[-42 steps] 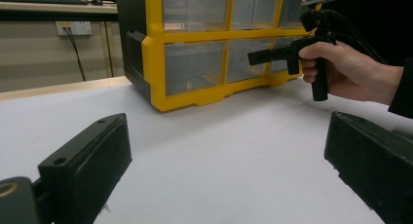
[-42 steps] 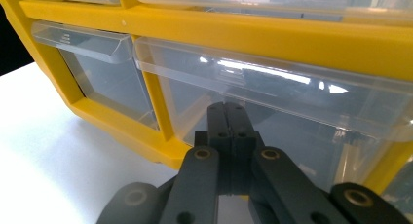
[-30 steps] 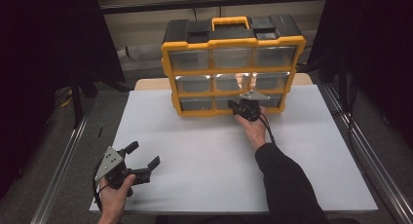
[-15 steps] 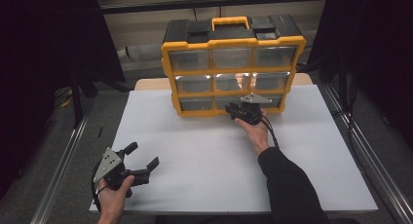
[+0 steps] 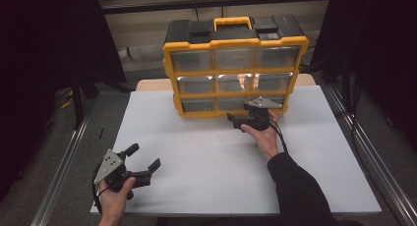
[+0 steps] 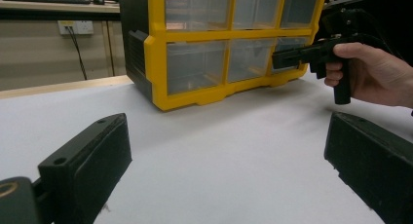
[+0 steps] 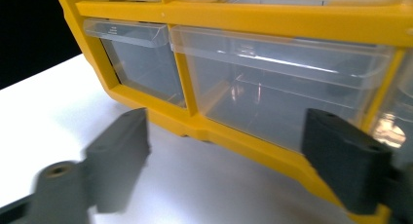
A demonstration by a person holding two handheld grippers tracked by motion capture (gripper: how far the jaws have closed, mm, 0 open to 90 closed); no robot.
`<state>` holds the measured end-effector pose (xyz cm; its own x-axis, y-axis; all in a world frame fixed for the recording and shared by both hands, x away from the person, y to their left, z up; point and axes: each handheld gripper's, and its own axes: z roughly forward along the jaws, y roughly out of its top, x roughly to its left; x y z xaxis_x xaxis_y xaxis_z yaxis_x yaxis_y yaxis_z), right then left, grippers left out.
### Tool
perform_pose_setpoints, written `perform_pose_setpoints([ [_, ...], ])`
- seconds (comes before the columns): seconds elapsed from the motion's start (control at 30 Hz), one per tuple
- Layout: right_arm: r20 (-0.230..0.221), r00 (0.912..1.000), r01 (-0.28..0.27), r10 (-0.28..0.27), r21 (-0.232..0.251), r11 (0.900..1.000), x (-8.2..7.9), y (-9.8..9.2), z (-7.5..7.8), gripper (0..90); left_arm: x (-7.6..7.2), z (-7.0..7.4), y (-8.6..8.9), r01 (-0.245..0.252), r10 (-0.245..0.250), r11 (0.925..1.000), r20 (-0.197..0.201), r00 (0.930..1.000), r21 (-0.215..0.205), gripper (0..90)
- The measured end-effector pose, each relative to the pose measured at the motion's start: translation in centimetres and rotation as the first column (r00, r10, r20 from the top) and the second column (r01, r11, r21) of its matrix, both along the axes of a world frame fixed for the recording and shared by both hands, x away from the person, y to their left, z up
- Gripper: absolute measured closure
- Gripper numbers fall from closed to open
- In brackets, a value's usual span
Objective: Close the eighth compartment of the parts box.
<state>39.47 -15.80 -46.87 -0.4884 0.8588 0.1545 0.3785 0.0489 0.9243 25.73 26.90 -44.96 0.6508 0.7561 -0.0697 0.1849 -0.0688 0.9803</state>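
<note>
A yellow and black drawer cabinet (image 5: 236, 42) with clear drawers stands at the back middle of the white table top (image 5: 206, 182). My right gripper (image 5: 235, 123) hovers just in front of its bottom row of drawers, pointing left. In the right gripper view the cabinet (image 7: 243, 19) is close ahead; the right gripper (image 7: 229, 156) is open, its jaws have just been opening, and nothing is between them. My left gripper (image 5: 144, 156) rests open at the near left, far from the cabinet. The left gripper view has that gripper (image 6: 224, 160) wide open over bare table, with the cabinet (image 6: 156, 63) and the right gripper (image 6: 282, 58) beyond.
Metal rails (image 5: 64, 172) run along the floor on both sides of the table. A wall socket with a cable (image 6: 73, 27) sits behind the cabinet. Dark curtains hang at left and right.
The right gripper has drawn back a little from the bottom row of drawers, and its jaws have gone from shut to open. The left gripper has stayed put.
</note>
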Motion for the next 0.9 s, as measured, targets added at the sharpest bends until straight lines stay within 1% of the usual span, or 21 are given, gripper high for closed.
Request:
perform_pose_setpoints([
  [0.03, -0.003, 1.0000, 0.004, -0.004, 0.006, 1.000, -0.2, -0.2, 0.1, 8.4, 0.0, 0.0, 0.0, 0.003, -0.003, 1.0000, -0.002, 1.0000, -0.003, 3.0],
  [0.07, 0.000, 1.0000, 0.009, -0.009, 0.010, 1.000, -0.3, -0.4, 0.1, 6.7, 0.0, 0.0, 0.0, 0.005, -0.005, 1.0000, -0.003, 1.0000, 0.005, 3.0],
  [0.13, 0.004, 1.0000, 0.008, -0.008, 0.014, 1.000, -0.6, -0.8, 0.3, 1.8, 0.0, 0.0, 0.0, 0.005, -0.005, 1.0000, -0.003, 1.0000, 0.004, 3.0],
  [0.17, 0.004, 1.0000, 0.007, -0.007, 0.019, 1.000, -0.7, -1.0, 0.4, 0.9, 0.0, 0.0, 0.0, 0.005, -0.005, 1.0000, -0.003, 1.0000, 0.005, 3.0],
  [0.2, 0.006, 0.9999, 0.010, -0.010, 0.029, 1.000, -0.8, -1.2, 0.5, 0.2, 0.0, 0.0, 0.0, 0.006, -0.006, 1.0000, -0.005, 1.0000, -0.006, 3.0],
  [0.3, 0.021, 0.9997, 0.010, -0.010, 0.036, 0.999, -1.2, -1.8, 0.9, 0.3, 0.0, -0.1, 0.0, 0.009, -0.009, 0.9999, -0.008, 0.9999, -0.008, 3.0],
  [0.37, 0.019, 0.9998, 0.006, -0.007, 0.040, 0.999, -1.4, -2.0, 1.2, 0.3, 0.0, 0.0, -0.1, 0.010, -0.010, 0.9999, -0.007, 0.9999, 0.001, 3.0],
  [0.43, 0.014, 0.9999, 0.003, -0.004, 0.047, 0.999, -1.7, -2.1, 1.4, 0.1, 0.0, 0.0, -0.1, 0.013, -0.013, 0.9999, -0.004, 0.9999, 0.004, 3.0],
  [0.5, 0.020, 0.9998, 0.005, -0.006, 0.052, 0.999, -2.2, -2.1, 1.5, 0.2, 0.0, 0.0, -0.1, 0.010, -0.010, 1.0000, -0.006, 0.9999, 0.001, 3.0],
  [0.53, 0.025, 0.9997, 0.002, -0.003, 0.046, 0.999, -2.4, -2.1, 1.4, 0.2, 0.0, 0.0, 0.0, 0.008, -0.007, 1.0000, -0.006, 1.0000, 0.003, 3.0],
  [0.63, 0.029, 0.9995, 0.008, -0.009, 0.023, 1.000, -3.1, -2.2, 1.2, 0.3, 0.0, 0.0, -0.1, 0.006, -0.006, 0.9999, -0.010, 0.9999, -0.012, 3.0],
  [0.67, 0.029, 0.9995, 0.011, -0.011, 0.018, 1.000, -3.1, -2.2, 1.3, 0.5, 0.0, 0.0, 0.0, 0.008, -0.009, 1.0000, -0.008, 0.9999, -0.001, 3.0],
  [0.8, 0.033, 0.9995, -0.002, 0.002, -0.003, 1.000, -3.6, -2.4, 1.5, 0.9, 0.0, -0.1, 0.0, 0.009, -0.009, 1.0000, -0.006, 0.9999, -0.002, 3.0],
  [0.87, 0.045, 0.9989, -0.010, 0.010, 0.006, 1.000, -4.0, -2.7, 1.7, 0.4, 0.1, -0.1, 0.0, 0.010, -0.010, 0.9999, -0.008, 0.9999, -0.009, 3.0],
  [0.9, 0.049, 0.9986, -0.019, 0.019, 0.013, 1.000, -4.2, -2.8, 1.7, 0.1, 0.1, -0.1, 0.0, 0.010, -0.010, 0.9999, -0.007, 0.9999, -0.006, 3.0],
])
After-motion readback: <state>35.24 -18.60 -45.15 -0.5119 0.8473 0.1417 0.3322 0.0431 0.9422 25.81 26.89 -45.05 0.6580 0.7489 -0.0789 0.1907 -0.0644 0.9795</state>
